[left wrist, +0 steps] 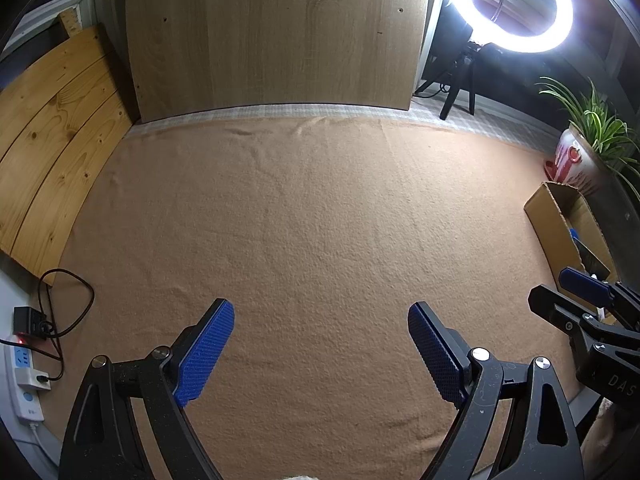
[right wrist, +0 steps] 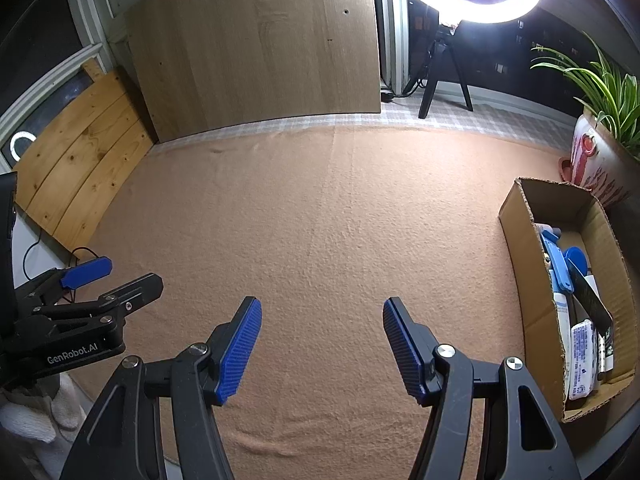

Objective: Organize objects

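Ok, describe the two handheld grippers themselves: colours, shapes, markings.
Both match. The left gripper and right gripper have matte black, scuffed linkage arms with triangular cut-outs and silver round pivot screws. Their fingers carry flat blue pads with a fine ribbed texture, bevelled at the tips. From the right wrist view, the left gripper's body reads "GenRobot.AI" in white. No cables or sleeves show on them.

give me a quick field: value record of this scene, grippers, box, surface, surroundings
left gripper: open, empty, over the cloth
right gripper: open, empty, over the cloth
surface: tan cloth, nothing loose on it in view
cardboard box: at the cloth's right edge, open top
box contents: blue plastic items, white packets, a dark flat piece; exact items unclear
back: wooden board, ring light on tripod
right: potted plant
left: power strip
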The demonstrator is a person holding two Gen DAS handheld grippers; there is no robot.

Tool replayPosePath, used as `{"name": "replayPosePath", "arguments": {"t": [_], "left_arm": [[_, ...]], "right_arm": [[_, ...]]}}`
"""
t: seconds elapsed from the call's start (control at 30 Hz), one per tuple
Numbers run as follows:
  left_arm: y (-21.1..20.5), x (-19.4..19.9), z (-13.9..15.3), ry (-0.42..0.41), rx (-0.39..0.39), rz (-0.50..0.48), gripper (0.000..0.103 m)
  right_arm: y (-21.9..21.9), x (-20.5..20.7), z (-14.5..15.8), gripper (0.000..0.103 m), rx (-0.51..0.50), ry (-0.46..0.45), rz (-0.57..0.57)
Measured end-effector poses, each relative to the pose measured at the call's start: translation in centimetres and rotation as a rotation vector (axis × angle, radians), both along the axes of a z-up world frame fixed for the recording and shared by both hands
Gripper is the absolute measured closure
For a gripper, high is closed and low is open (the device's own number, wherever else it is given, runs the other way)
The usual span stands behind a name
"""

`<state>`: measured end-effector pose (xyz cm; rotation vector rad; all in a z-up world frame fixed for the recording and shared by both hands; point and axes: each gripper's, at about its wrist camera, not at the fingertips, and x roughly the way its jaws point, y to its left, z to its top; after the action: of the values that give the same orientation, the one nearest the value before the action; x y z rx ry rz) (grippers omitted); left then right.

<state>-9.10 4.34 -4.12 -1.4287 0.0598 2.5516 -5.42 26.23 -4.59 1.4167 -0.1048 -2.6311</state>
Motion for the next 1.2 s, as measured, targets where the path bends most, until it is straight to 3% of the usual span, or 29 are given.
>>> {"name": "replayPosePath", "arguments": {"t": [1.2], "left_arm": [[-0.24, -0.58, -0.33, -0.007, -0.007, 0.006, 0.012]], "right_arm": [[0.59, -0.14, -0.2, 0.044, 0.001, -0.003, -0.009]]}}
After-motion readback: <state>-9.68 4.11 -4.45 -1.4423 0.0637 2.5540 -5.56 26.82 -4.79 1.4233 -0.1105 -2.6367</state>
